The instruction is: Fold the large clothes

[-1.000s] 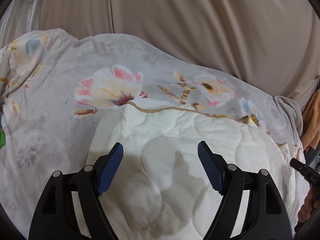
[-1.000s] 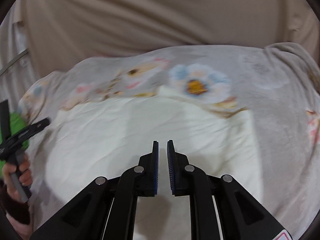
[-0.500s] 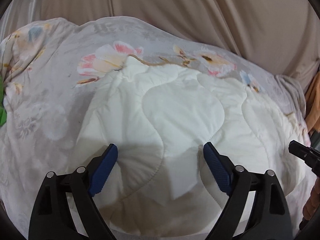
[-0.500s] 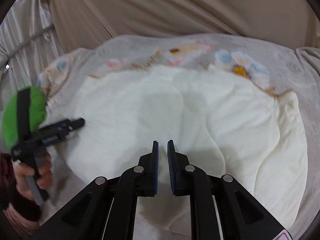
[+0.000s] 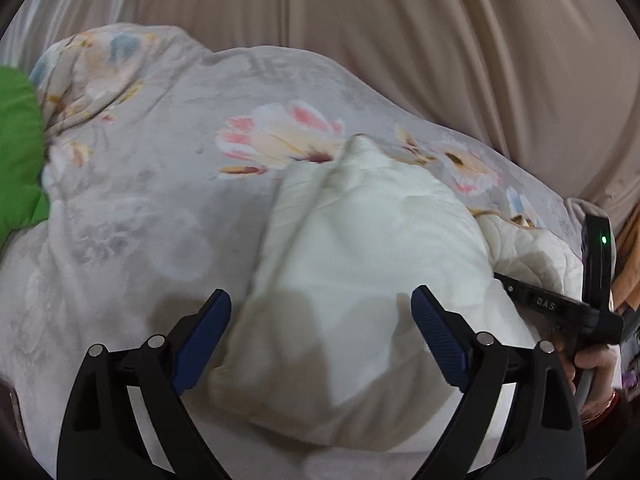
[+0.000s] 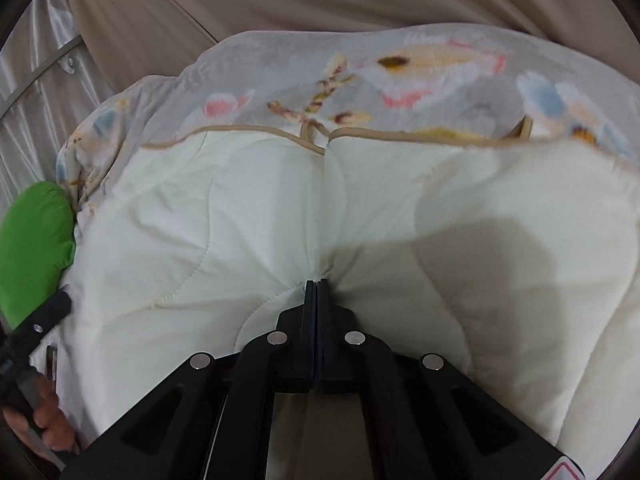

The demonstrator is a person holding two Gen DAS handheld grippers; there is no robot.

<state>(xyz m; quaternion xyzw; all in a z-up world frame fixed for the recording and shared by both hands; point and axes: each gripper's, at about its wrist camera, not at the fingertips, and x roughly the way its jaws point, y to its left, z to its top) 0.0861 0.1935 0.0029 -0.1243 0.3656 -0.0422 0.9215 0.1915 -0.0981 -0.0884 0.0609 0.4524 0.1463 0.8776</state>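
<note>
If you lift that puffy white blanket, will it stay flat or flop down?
Probably flop: the white quilted side bunches into folds where the right gripper pinches it. It looks puffy, so likely light for its size. The open left gripper holds nothing, so that side would likely sag.

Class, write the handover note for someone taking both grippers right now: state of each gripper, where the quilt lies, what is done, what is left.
Left gripper: open, empty, hovering over the near edge of the cream quilted side.
Right gripper: shut on the quilt, pinching a bunch of its cream side; fabric puckers at the fingertips.
The quilt lies spread on the surface in front of the beige curtain, floral grey side showing at the back, cream side turned over it. A green cushion sits at the left.
Done: one part turned over, right grip taken.
Left: take a left grip, carry the fold across, flatten.
</note>
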